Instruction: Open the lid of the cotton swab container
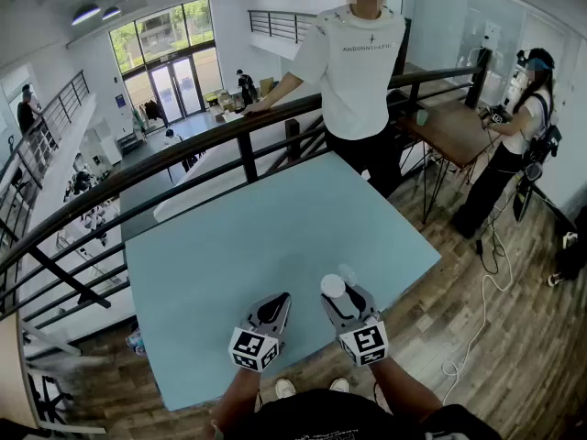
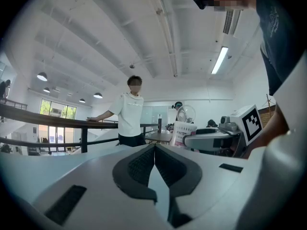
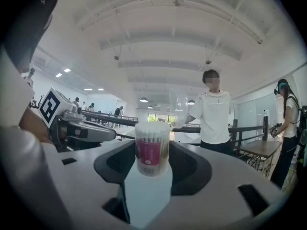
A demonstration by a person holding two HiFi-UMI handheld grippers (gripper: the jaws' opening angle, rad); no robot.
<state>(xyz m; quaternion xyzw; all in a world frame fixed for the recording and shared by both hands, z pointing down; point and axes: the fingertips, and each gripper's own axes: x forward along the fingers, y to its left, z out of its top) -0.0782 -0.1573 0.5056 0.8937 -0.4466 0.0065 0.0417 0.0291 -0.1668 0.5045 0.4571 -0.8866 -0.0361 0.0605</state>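
Note:
A cotton swab container (image 3: 152,150), a clear tub with a pink label and packed white swabs, stands upright on the light blue table (image 1: 266,227). My right gripper (image 3: 153,153) is shut on the tub's sides near the table's front edge. The clear lid (image 3: 179,104) stands flipped up behind the tub's rim. In the head view the container (image 1: 333,286) sits at the right gripper's (image 1: 337,295) tip. My left gripper (image 1: 273,304) rests to the left of it, shut and empty, its pads (image 2: 144,164) pressed together. From the left gripper view the container (image 2: 183,134) shows to the right.
A person in a white T-shirt (image 1: 356,62) stands at the table's far edge, leaning on a black railing (image 1: 183,154). Another person (image 1: 523,136) stands at right beside a brown table (image 1: 454,128). A white cable (image 1: 477,328) lies on the wooden floor.

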